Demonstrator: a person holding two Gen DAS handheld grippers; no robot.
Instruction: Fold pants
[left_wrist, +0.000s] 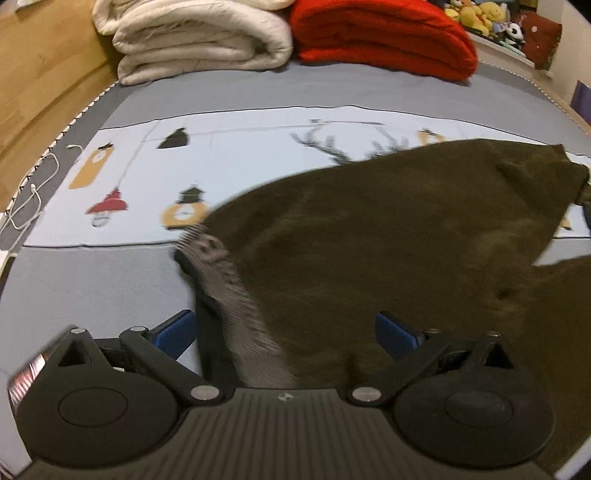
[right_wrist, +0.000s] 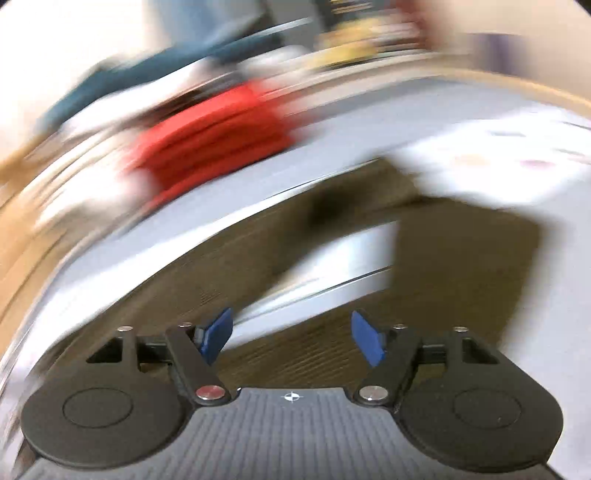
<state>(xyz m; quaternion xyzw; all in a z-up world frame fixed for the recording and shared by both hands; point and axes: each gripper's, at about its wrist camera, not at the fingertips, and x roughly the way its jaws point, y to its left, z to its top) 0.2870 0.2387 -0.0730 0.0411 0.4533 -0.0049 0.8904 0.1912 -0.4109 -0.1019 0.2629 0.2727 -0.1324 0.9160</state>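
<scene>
Pointing steeply down at the bed (left_wrist: 258, 96), the left gripper (left_wrist: 284, 332) is seen with its blue fingers (left_wrist: 177, 332) spread wide and nothing clamped. The pants (left_wrist: 388, 240) are spread over the bed's near right part; the ribbed waistband (left_wrist: 229, 295) lies between the fingers, untouched. Bare sheet is left open toward the left edge, where a white cable (left_wrist: 29, 199) lies. A cream blanket (left_wrist: 195, 40) and a red blanket (left_wrist: 384, 37) are stacked along the far edge. The right gripper (right_wrist: 291, 338) is seen through heavy blur, its fingers apart above the pants' fabric, gripping nothing.
</scene>
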